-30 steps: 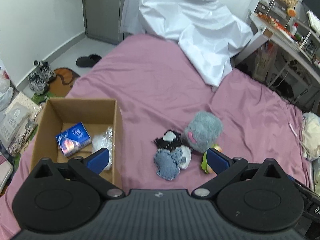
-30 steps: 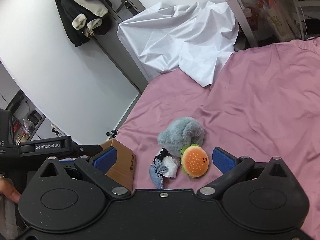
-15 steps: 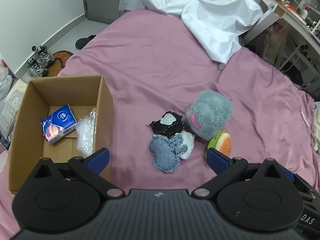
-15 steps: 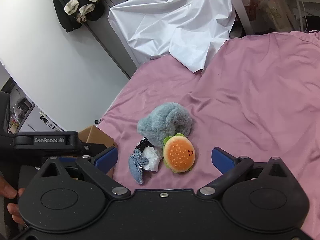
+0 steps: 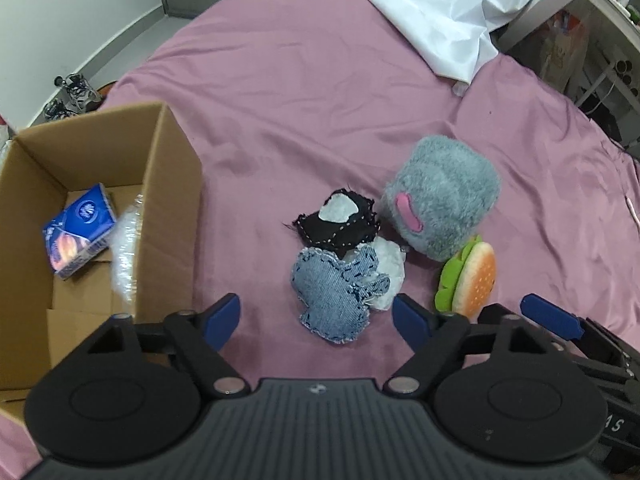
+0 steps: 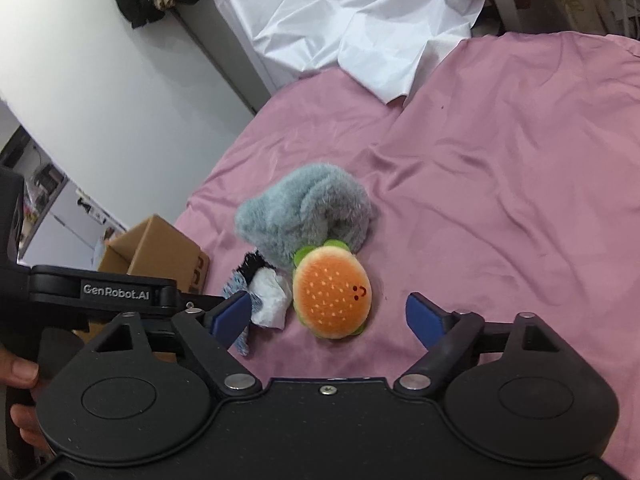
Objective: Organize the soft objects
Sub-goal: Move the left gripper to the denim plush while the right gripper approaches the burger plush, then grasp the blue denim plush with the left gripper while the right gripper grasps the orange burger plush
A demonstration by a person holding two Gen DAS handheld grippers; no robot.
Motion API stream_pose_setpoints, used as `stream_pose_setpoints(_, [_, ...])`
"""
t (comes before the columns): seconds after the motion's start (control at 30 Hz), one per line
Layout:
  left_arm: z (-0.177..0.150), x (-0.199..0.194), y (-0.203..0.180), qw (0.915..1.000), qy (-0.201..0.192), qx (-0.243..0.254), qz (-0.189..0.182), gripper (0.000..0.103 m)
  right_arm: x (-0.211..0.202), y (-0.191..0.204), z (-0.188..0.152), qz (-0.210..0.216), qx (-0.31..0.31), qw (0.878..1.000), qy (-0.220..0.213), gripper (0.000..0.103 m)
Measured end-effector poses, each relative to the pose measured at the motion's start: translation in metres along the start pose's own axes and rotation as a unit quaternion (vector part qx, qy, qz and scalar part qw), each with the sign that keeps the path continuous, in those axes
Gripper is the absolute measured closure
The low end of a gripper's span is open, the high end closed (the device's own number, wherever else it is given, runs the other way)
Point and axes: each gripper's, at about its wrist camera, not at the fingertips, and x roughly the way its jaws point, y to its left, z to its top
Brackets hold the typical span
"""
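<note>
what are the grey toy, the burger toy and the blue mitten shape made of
Grey toy: long-pile plush, likely synthetic fur; the surface is shaggy and matte.
Burger toy: short smooth plush, probably stuffed; rounded bun with stitched seeds and a face.
Blue mitten shape: looks like denim, with a visible weave, frayed pale edges and dark hand stitching.

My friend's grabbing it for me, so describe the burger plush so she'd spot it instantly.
On the pink bedsheet, right of the cardboard box, lies a small heap of soft things. The burger plush sits at its near edge against the grey furry toy: the only orange one, green-frilled, with a smiley face.
</note>
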Motion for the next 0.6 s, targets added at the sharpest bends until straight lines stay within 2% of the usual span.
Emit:
stream_pose_setpoints(0.3, [-0.003,0.029,0.003,0.9993,0.036,0.0,-0.012,0.045,0.019,0.001,-0.003,-0.002,-0.037,0.999,0.014,0.028])
stream_pose_setpoints(0.43, [-0.002,0.037,0.004,0.9989,0.04,-0.003,-0.023,0.054,0.025,0.004,-0.004,-0.004,-0.053,0.998,0.011,0.031])
stream_pose_setpoints(0.53, [-0.001,0.039,0.003,0.9989,0.037,-0.003,-0.03,0.064,0.028,0.005,-0.004,-0.006,-0.058,0.998,0.008,0.039])
stream_pose_setpoints(0.6, [0.0,0.038,0.004,0.999,0.032,-0.005,-0.031,0.071,0.03,0.004,-0.004,-0.007,-0.058,0.998,0.009,0.05])
